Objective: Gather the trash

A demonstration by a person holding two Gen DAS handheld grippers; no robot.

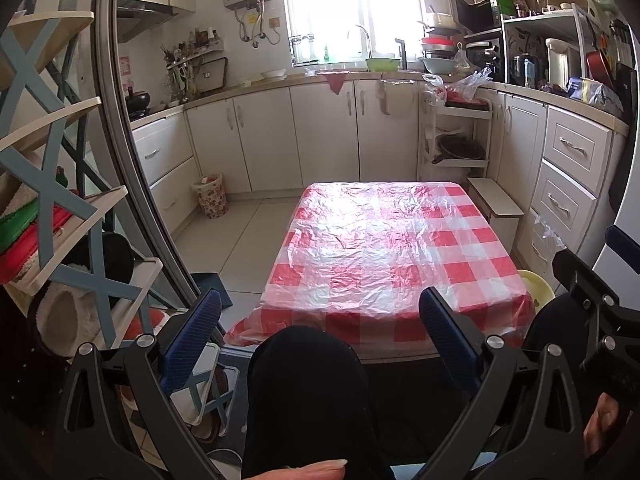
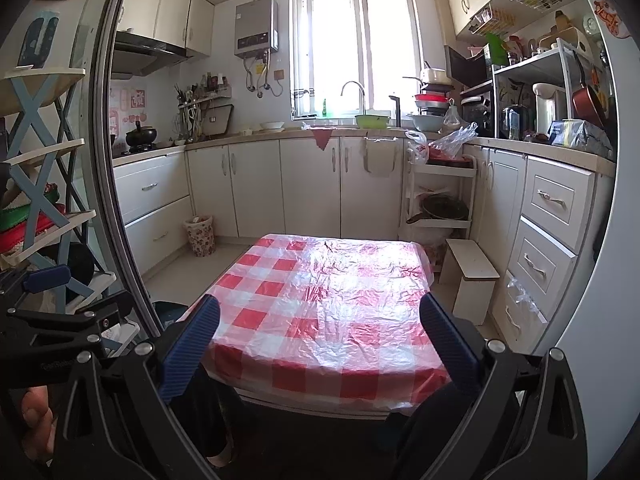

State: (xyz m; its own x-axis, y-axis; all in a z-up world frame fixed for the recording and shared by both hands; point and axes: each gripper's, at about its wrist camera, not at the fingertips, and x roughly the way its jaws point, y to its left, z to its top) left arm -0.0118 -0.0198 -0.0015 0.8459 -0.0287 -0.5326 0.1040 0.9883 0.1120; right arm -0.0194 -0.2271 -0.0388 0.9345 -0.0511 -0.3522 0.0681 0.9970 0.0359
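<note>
Item: left gripper (image 1: 320,320) and right gripper (image 2: 320,322), both held with fingers spread wide and nothing between them, short of the near edge of a tabletop (image 2: 320,300) covered in crinkled red-checked plastic sheeting. No trash is seen on that sheeting; a floral waste bin (image 2: 199,235) stands on the floor by the left cabinets, well apart. Risk noted: the loose sheeting may be snagged and dragged if a low reach is made across it.

Black angular frames with silver screws on left gripper (image 1: 320,328) and right gripper (image 2: 320,332). Ribbed blue pads (image 1: 192,336) on every finger. Black trousers (image 1: 308,400), bare skin.
</note>
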